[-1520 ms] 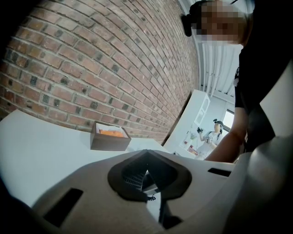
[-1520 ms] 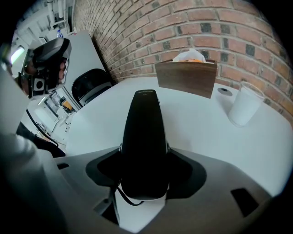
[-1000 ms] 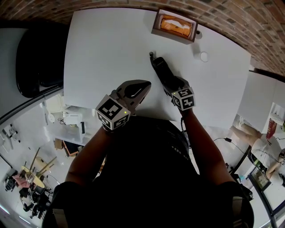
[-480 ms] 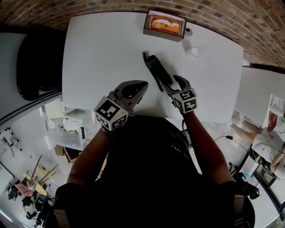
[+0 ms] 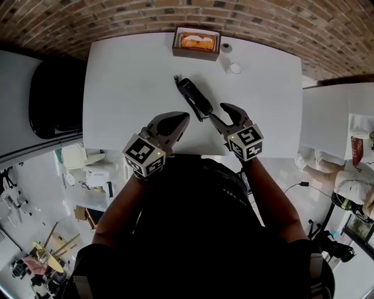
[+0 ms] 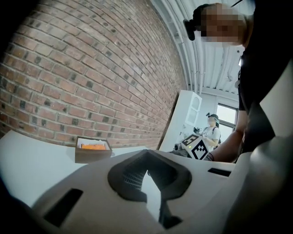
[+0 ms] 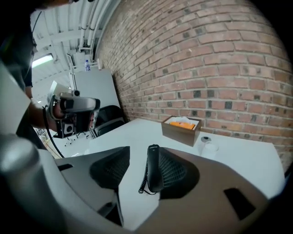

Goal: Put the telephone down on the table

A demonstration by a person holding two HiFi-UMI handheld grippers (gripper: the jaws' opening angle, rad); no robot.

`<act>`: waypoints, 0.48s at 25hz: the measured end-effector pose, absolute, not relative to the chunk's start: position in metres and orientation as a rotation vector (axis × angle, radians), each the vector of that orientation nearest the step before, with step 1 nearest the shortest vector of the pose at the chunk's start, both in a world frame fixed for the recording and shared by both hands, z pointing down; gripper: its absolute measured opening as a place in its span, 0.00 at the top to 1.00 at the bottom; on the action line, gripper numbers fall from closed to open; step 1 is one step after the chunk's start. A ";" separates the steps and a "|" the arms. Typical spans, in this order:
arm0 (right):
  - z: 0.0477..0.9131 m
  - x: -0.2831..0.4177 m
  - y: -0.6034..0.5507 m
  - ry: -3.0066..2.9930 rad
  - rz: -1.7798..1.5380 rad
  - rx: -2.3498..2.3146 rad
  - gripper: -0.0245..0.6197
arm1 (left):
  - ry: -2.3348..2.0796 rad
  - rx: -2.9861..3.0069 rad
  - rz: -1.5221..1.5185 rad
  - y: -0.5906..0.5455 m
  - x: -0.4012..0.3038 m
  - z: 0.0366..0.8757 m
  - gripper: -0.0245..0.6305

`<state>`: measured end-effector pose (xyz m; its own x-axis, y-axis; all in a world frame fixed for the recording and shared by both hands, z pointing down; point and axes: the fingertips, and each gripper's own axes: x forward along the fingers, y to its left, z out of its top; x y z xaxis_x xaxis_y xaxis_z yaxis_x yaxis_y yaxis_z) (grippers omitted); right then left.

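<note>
One telephone (image 5: 194, 98) lies beyond closing, empty right tongs (image 5: 220, 112).

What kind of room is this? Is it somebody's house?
Probably a workshop or lab, not a home: there is a bare brick wall, a plain white table with a telephone on it, and cluttered gear on the floor beside it.

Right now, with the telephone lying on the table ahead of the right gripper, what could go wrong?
1. The right gripper is empty and its jaws are closing. Its tips sit close to the near end of the telephone, so drifting forward could shove the handset.
2. The coiled cord lies loose beside the telephone, so a sweeping gripper might snag it and drag the telephone along.
</note>
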<state>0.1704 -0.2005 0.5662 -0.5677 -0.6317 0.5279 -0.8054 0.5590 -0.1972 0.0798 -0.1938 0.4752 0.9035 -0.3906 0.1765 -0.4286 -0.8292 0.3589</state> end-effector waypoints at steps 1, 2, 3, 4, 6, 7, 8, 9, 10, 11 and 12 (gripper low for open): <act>0.555 0.173 -0.197 -2.422 0.584 1.182 0.69 | -0.599 2.684 0.129 -0.190 0.082 0.471 0.95; 0.544 0.175 -0.193 -2.447 0.574 1.193 0.78 | -0.599 2.693 0.126 -0.186 0.084 0.467 0.95; 0.534 0.177 -0.188 -2.470 0.562 1.200 0.85 | -0.601 2.699 0.125 -0.182 0.086 0.464 0.95; 0.525 0.180 -0.182 -2.490 0.549 1.204 0.88 | -0.604 2.702 0.125 -0.177 0.087 0.461 0.95; 0.507 0.185 -0.170 -2.523 0.518 1.212 0.91 | -0.611 2.709 0.123 -0.168 0.090 0.455 0.95; 0.499 0.187 -0.165 -2.537 0.500 1.212 0.92 | -0.615 2.714 0.121 -0.165 0.091 0.451 0.95; 0.492 0.189 -0.160 -2.554 0.484 1.208 0.92 | -0.620 2.720 0.118 -0.162 0.091 0.448 0.95; 0.485 0.190 -0.155 -2.571 0.469 1.203 0.93 | -0.625 2.725 0.116 -0.158 0.092 0.445 0.95; 0.478 0.191 -0.151 -2.586 0.456 1.202 0.93 | -0.630 2.730 0.116 -0.155 0.092 0.443 0.95; 0.473 0.193 -0.147 -2.594 0.444 1.204 0.93 | -0.635 2.734 0.116 -0.152 0.092 0.441 0.95; 0.469 0.194 -0.144 -2.599 0.435 1.208 0.93 | -0.640 2.738 0.117 -0.149 0.093 0.439 0.95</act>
